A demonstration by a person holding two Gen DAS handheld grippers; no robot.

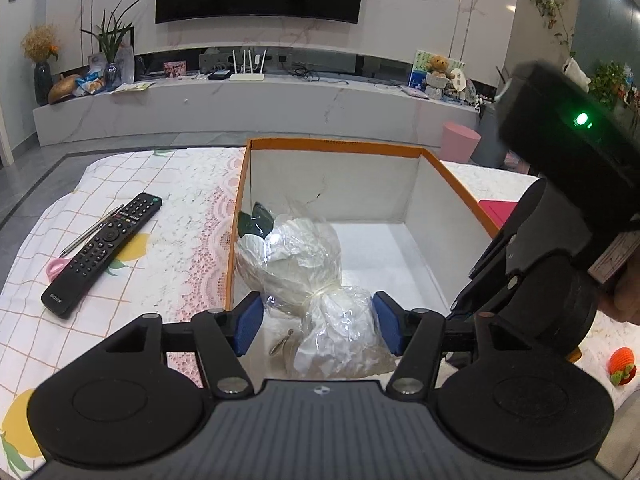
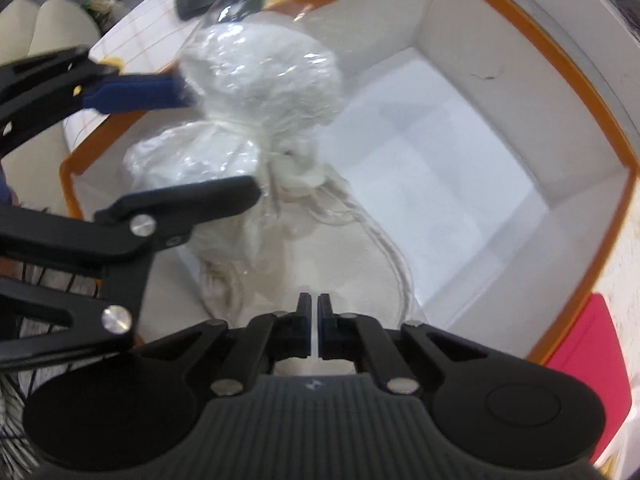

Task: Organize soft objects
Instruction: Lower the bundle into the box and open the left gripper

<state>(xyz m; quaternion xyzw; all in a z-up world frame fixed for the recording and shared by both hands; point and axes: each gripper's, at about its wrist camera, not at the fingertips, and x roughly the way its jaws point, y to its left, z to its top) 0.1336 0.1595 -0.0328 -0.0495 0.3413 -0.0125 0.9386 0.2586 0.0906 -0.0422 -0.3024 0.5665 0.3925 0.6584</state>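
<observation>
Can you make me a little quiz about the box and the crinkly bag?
1. True or false: the clear plastic-wrapped white bundle lies inside the orange-rimmed white box.
2. Which gripper is shut: left gripper or right gripper?
3. What long black thing lies on the checked tablecloth?

Key: 1 true. 2 right; its pads meet. 3 the black remote control.
</observation>
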